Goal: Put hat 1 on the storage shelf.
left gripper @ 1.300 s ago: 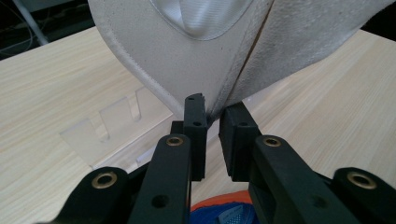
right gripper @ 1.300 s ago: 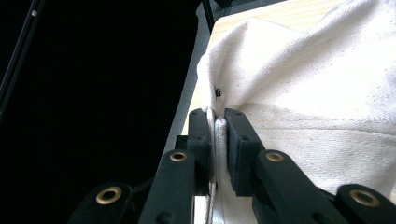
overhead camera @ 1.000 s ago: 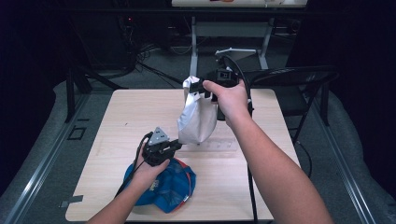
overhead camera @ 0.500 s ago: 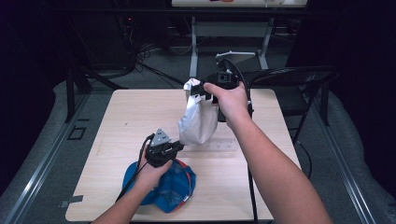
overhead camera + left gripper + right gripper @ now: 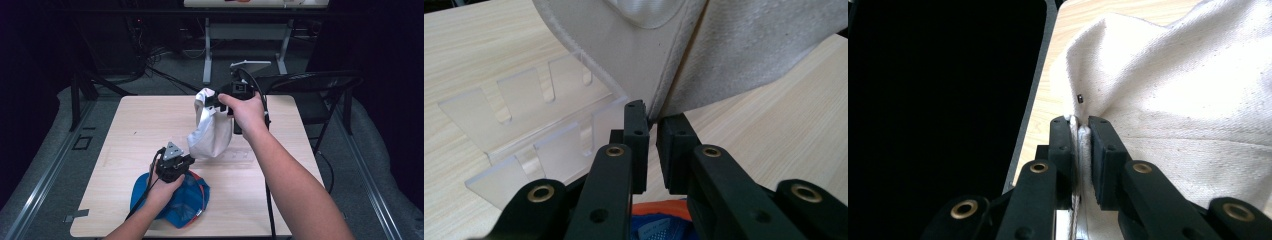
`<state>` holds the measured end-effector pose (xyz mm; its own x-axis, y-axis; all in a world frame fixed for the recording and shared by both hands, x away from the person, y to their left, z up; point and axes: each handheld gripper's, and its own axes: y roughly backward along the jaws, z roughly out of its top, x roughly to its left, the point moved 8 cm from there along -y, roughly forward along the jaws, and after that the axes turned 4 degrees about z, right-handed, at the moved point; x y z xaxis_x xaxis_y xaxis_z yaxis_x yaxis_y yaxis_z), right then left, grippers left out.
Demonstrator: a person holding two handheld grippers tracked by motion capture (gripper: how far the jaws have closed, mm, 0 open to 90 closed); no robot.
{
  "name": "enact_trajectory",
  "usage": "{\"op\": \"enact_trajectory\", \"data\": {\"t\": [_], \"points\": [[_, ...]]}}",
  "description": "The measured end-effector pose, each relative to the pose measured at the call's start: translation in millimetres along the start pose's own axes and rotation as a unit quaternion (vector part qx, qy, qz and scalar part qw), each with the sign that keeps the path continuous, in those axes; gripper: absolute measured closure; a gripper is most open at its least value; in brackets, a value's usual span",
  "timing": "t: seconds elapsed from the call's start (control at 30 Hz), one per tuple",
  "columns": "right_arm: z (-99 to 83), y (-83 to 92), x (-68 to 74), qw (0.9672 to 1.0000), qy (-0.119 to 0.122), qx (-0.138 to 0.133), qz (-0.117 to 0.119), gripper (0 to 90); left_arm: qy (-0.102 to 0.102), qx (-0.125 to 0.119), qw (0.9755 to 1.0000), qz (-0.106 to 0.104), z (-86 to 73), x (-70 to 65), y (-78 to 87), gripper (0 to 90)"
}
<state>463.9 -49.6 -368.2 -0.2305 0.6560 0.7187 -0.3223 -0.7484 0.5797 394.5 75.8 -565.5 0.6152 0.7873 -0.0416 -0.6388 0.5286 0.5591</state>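
Matt woven-cloth white cap (image 5: 210, 132), pale wood-grain table (image 5: 135, 125), clear plastic stand (image 5: 534, 135).

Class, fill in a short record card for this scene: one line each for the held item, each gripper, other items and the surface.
Held item: white cap, lifted above the table
Right gripper: shut on the cap's upper edge
Left gripper: shut on the cap's lower edge
Other items: blue cap under the left hand; clear slotted plastic stand lying beside it
Surface: light wooden table

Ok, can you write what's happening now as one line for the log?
right tongs: shut on white cap, held up | left tongs: shut on its lower edge | blue cap: on table
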Motion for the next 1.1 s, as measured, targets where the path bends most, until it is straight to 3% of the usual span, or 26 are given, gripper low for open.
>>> {"op": "enact_trajectory", "data": {"t": [0.17,0.2,0.3,0.47,0.5,0.73,0.93,1.1], "points": [[0.5,-0.4,-7.4,1.0,-0.005,-0.003,-0.005,81.6,0.001,0.004,1.0,0.003,-2.4,0.8,-1.2,84.9],[-0.6,-2.3,-10.9,0.9999,-0.007,-0.001,-0.008,81.5,0.012,0.008,0.9999,0.002,-4.4,1.9,-1.4,85.0],[-2.7,-4.8,-13.2,0.9999,-0.005,0.005,-0.011,81.5,0.018,0.007,0.9998,0.003,-6.7,3.1,-1.5,85.2],[-6.9,-13.7,-18.2,0.9997,-0.003,0.014,-0.021,81.5,0.022,0.031,0.9993,-0.003,-15.5,4.1,-6.1,85.2],[-7.6,-14.2,-19.3,0.9996,-0.001,0.017,-0.023,81.5,0.018,0.044,0.9989,0.002,-18.4,3.5,-9.2,85.3],[-6.6,-15.3,-29.8,0.9994,-0.011,0.012,-0.03,81.4,0.004,0.043,0.9991,0.003,-17.5,2.2,-9.8,85.0],[-5.9,-12.8,-34.3,0.9994,-0.01,0.006,-0.032,81.0,0.01,0.021,0.9997,-0.003,-14.2,2.4,-2.7,66.0],[-7.1,-11.0,-42.3,0.9991,-0.008,0.007,-0.04,74.3,-0.005,0.009,0.9999,-0.01,-17.0,3.5,13.9,57.0]]}}
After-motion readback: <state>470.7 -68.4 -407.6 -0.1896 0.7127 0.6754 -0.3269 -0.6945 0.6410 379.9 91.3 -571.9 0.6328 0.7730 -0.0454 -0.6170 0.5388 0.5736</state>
